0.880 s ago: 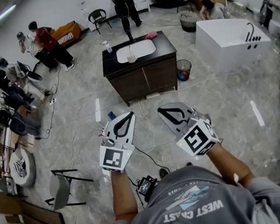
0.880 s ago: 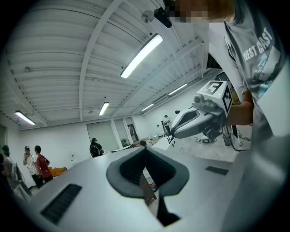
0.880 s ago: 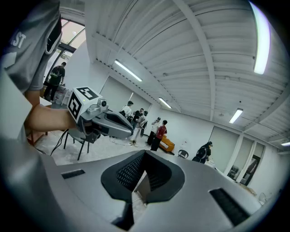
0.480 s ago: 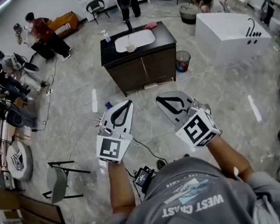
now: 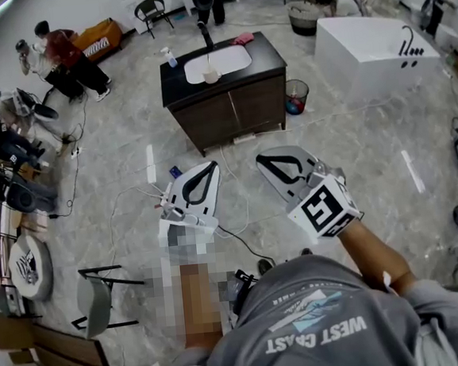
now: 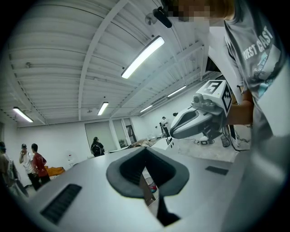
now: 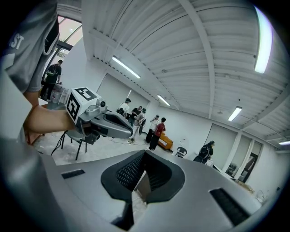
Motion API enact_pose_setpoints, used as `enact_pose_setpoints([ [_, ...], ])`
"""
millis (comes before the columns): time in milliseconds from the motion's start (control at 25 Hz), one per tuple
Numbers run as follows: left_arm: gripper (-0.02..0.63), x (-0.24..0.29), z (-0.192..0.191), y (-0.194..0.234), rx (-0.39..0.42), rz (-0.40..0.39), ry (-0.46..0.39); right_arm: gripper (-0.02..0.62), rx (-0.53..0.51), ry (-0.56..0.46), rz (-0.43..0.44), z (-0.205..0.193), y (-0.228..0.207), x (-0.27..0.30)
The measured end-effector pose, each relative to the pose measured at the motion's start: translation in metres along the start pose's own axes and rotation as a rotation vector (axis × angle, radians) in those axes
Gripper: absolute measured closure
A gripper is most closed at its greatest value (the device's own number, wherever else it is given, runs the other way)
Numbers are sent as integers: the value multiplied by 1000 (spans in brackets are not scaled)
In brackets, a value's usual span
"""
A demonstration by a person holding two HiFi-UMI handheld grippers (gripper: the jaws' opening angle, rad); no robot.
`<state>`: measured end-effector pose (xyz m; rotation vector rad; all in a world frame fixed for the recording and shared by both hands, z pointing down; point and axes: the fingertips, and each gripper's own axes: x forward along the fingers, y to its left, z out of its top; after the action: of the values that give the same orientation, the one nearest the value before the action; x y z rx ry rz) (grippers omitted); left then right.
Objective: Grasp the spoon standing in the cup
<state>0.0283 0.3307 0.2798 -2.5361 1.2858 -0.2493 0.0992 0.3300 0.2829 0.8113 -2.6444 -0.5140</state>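
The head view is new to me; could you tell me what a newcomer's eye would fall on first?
The left gripper and right gripper, both grey, sit side by side in the lower middle, both shut and empty. Beyond them, at top centre, stands a dark cabinet with a white sink; the cup with the spoon upright in it stands on its top. A white bathtub sits at the upper right.

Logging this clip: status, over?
Both shut, empty: left tongs, right tongs. Small pale cup with thin upright spoon untouched on dark wooden vanity, far off. Loose cables cross floor between.
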Motion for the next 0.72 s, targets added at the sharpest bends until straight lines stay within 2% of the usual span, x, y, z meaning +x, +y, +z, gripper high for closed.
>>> enact_pose_setpoints([
  [240,604,-3,-11,15,-7,-19,-10,563,40,-11,-33,2,-1,16],
  [720,604,-18,-27,49,-21,-44,-51,563,25,21,-74,12,9,50],
])
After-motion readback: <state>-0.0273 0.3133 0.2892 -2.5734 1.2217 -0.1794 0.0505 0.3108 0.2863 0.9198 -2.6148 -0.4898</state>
